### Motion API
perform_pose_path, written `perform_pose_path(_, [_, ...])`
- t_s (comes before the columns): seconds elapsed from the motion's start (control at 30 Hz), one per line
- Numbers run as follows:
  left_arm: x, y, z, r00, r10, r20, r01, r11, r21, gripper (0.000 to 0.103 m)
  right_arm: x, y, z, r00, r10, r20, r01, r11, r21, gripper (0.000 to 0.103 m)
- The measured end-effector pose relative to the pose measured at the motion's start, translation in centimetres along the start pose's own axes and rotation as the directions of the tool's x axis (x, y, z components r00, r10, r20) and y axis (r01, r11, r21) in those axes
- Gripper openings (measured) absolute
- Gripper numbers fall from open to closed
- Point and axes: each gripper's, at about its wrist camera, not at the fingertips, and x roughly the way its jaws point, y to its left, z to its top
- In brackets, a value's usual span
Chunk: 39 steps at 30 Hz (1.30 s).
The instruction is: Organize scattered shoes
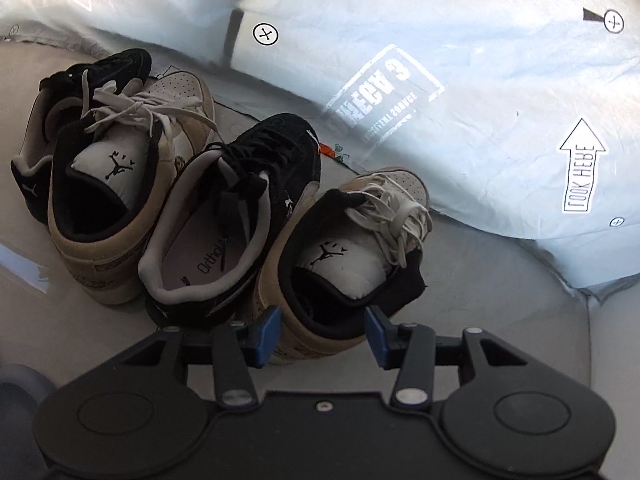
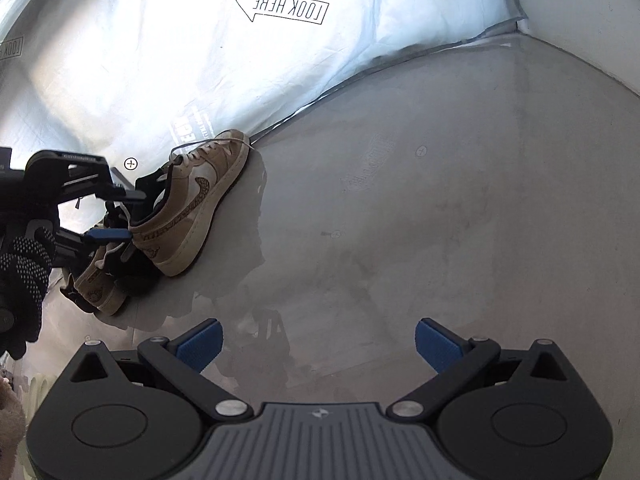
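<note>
Nearest us, our left gripper (image 1: 322, 334) has its blue pads narrowly spread on either side of the heel of the right-hand tan sneaker (image 1: 348, 248); we cannot tell whether they press it. Our right gripper (image 2: 318, 346) gapes wide over bare grey floor (image 2: 440, 200). At eleven o'clock stand a black sneaker (image 1: 236, 220), another tan one (image 1: 120, 200) and a second black one (image 1: 72, 120), toes toward the white sheet (image 1: 440, 40).

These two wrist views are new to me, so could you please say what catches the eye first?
A row of four sneakers, tan and black alternating, stands on the grey floor against a white printed sheet. The left gripper straddles the nearest tan heel; the right gripper hangs open over bare floor.
</note>
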Motion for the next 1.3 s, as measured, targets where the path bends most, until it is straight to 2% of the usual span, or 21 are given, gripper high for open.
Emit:
perform_pose_path(0.07, [0.2, 0.3, -0.2, 0.999, 0.024, -0.033, -0.025, 1.0, -0.016, 0.047, 0.4, 0.2, -0.1, 1.0, 0.003, -0.02, -0.003, 1.0, -0.003, 0.101])
perform_pose_path(0.13, [0.8, 1.3, -0.4, 0.996, 0.046, -0.073, -0.052, 0.995, -0.088, 0.048, 0.5, 0.5, -0.2, 1.0, 0.009, -0.027, -0.009, 1.0, -0.012, 0.101])
perform_pose_path(0.17, [1.1, 1.9, -0.5, 0.995, 0.048, -0.091, -0.059, 0.99, -0.127, 0.057, 0.4, 0.6, -0.2, 1.0, 0.011, -0.023, -0.011, 1.0, -0.017, 0.101])
perform_pose_path(0.3, [2.2, 3.4, 0.1, 0.992, -0.031, -0.121, -0.004, 0.959, -0.283, 0.058, 0.4, 0.4, -0.1, 1.0, 0.009, -0.018, -0.01, 1.0, -0.011, 0.101])
perform_pose_path(0.43, [2.1, 2.9, 1.2, 0.997, 0.027, -0.077, -0.049, 0.952, -0.303, 0.056, 0.7, 0.1, -0.3, 0.999, 0.013, -0.039, -0.013, 1.0, -0.004, 0.101])
perform_pose_path(0.6, [3.4, 3.0, 1.6, 0.985, 0.085, -0.152, -0.132, 0.934, -0.331, 0.061, 0.7, 0.2, -0.3, 0.999, 0.01, -0.039, -0.01, 1.0, -0.016, 0.101])
perform_pose_path(0.73, [3.2, 2.8, 1.3, 0.982, 0.118, -0.147, -0.163, 0.925, -0.343, 0.063, 1.0, -0.1, -0.2, 0.999, 0.002, -0.044, -0.002, 1.0, -0.001, 0.101])
perform_pose_path(0.83, [2.8, 3.2, 0.6, 0.979, 0.12, -0.165, -0.175, 0.91, -0.375, 0.062, 1.1, -0.1, -0.1, 0.999, 0.0, -0.046, 0.0, 1.0, 0.0, 0.101])
perform_pose_path(0.93, [2.9, 4.6, 0.2, 0.98, 0.069, -0.187, -0.15, 0.871, -0.468, 0.064, 0.7, 0.1, -0.1, 0.999, 0.001, -0.037, -0.002, 1.0, -0.007, 0.101])
perform_pose_path(0.97, [3.2, 4.6, 0.5, 0.977, 0.075, -0.2, -0.162, 0.869, -0.467, 0.064, 0.6, 0.1, -0.1, 0.999, 0.0, -0.035, 0.0, 1.0, -0.006, 0.101])
perform_pose_path(1.03, [4.6, 4.7, 1.1, 0.963, 0.111, -0.247, -0.214, 0.871, -0.442, 0.064, 0.5, -0.1, -0.1, 0.999, -0.007, -0.032, 0.007, 1.0, 0.0, 0.101])
perform_pose_path(1.13, [6.0, 4.7, 1.1, 0.952, 0.144, -0.269, -0.249, 0.876, -0.413, 0.061, 0.4, -0.3, 0.0, 0.999, -0.008, -0.035, 0.009, 1.0, 0.009, 0.101])
perform_pose_path(1.17, [6.2, 4.5, 0.9, 0.952, 0.152, -0.264, -0.25, 0.887, -0.389, 0.059, 0.4, -0.2, 0.0, 0.999, -0.008, -0.036, 0.008, 1.0, 0.007, 0.101])
perform_pose_path(1.2, [5.9, 3.8, 0.6, 0.958, 0.159, -0.24, -0.236, 0.91, -0.341, 0.056, 0.3, -0.2, 0.0, 0.999, -0.009, -0.035, 0.009, 1.0, 0.0, 0.101])
perform_pose_path(1.23, [5.7, 3.2, 0.3, 0.963, 0.164, -0.216, -0.223, 0.93, -0.291, 0.047, 0.2, -0.1, 0.1, 0.999, -0.01, -0.032, 0.009, 1.0, -0.004, 0.101])
perform_pose_path(1.3, [5.1, 2.1, -0.7, 0.965, 0.179, -0.192, -0.216, 0.956, -0.197, 0.046, -0.1, -0.1, 0.2, 1.0, -0.011, -0.025, 0.01, 1.0, -0.007, 0.101])
